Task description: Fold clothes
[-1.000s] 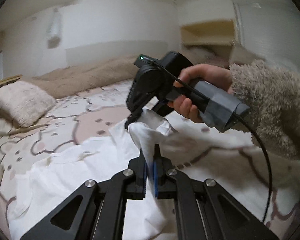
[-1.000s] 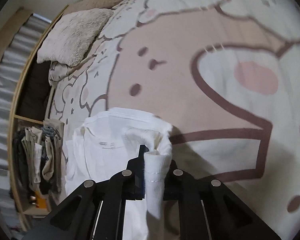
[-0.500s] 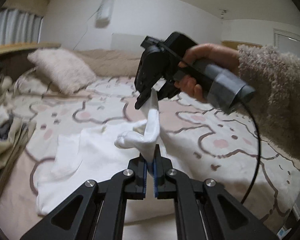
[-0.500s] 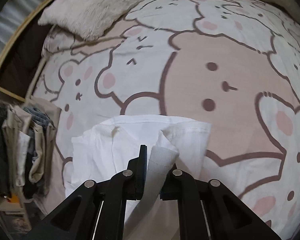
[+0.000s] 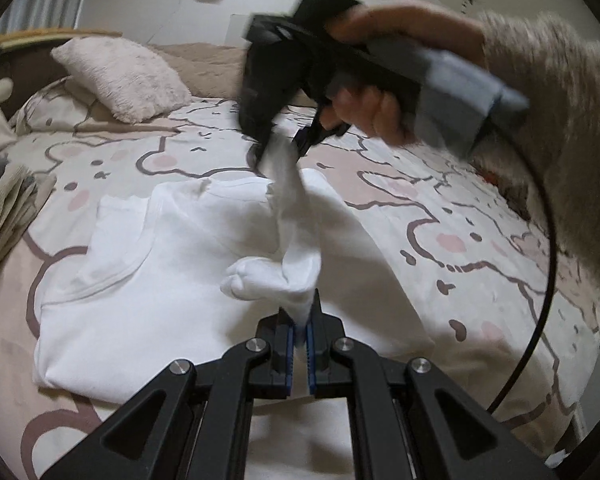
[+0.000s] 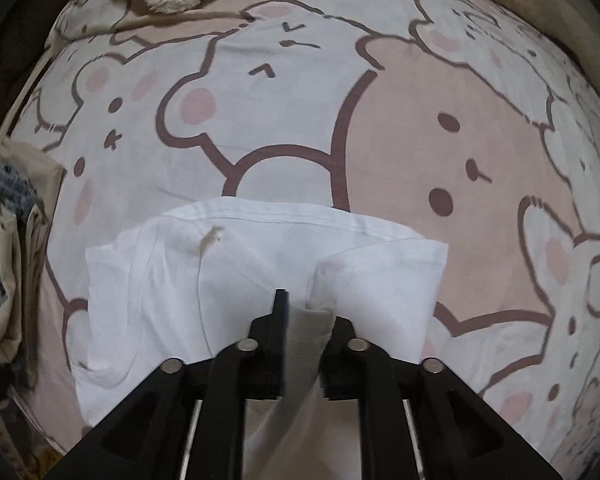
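Left wrist view: the left gripper was clamped tight on a bunched fold of the white shirt, its blue pads pressed on the cloth. The shirt lay spread on the bear-print bedsheet, collar toward the far side, with one strip of fabric drawn up in a taut band from the left jaws to the right gripper. That gripper hung above the shirt's far edge, held in a hand with a fluffy beige sleeve; it was blurred. A furry pillow sat near the head of the bed, and a pile of folded clothes lay at the left edge.

Right wrist view: the right gripper pointed down at the shirt, its jaws opening. The raised strip of cloth stood between them, lying against the right finger and apart from the left one; no firm grip was evident. The shirt rested flat on the bedsheet, with the clothes pile at the left.
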